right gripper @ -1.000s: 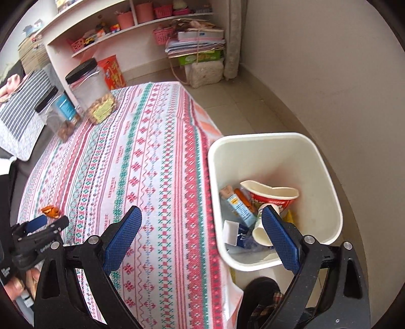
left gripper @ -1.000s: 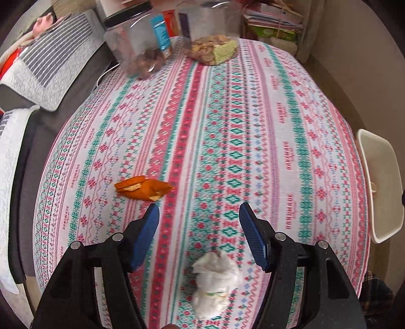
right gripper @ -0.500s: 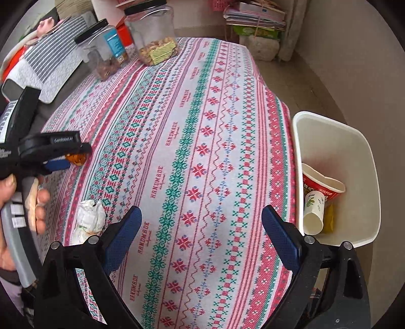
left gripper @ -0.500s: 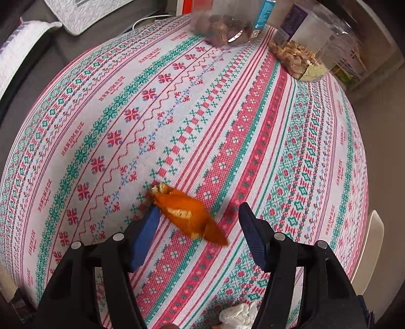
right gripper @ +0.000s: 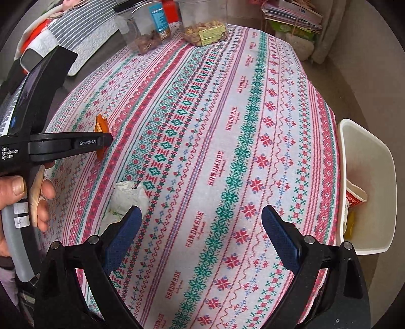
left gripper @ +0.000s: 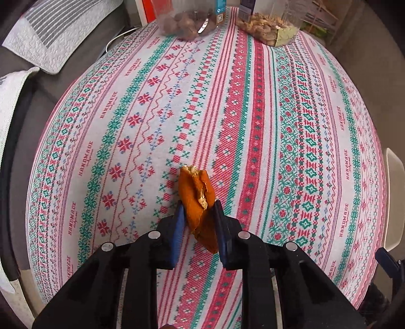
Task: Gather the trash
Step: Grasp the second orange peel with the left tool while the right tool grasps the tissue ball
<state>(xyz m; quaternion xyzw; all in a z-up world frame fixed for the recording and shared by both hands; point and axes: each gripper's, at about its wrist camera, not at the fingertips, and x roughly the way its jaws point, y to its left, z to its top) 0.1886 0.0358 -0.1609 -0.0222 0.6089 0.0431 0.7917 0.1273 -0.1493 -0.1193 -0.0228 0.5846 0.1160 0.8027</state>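
An orange peel [left gripper: 197, 202] lies on the patterned tablecloth [left gripper: 253, 126]. My left gripper [left gripper: 199, 203] points steeply down over it, and its jaws are closing, with both blue pads against the sides of the peel. The right wrist view shows the same left gripper [right gripper: 106, 141] and peel [right gripper: 100, 124] at the table's left side. A crumpled white tissue [right gripper: 126, 197] lies just beyond the left finger of my right gripper [right gripper: 201, 210], which hangs open and holds nothing. The white bin [right gripper: 367, 151] stands past the table's right edge with cups and wrappers inside.
Two clear jars of snacks [left gripper: 189, 22] [left gripper: 268, 27] stand at the table's far end. A striped grey cushion [left gripper: 58, 33] lies on the seat to the left. The bin's rim [left gripper: 395, 197] shows at the right edge. A hand [right gripper: 38, 192] holds the left gripper's handle.
The left gripper moved over the orange peel and its jaws narrowed onto it. The right gripper swung from above the bin to over the table near the tissue.
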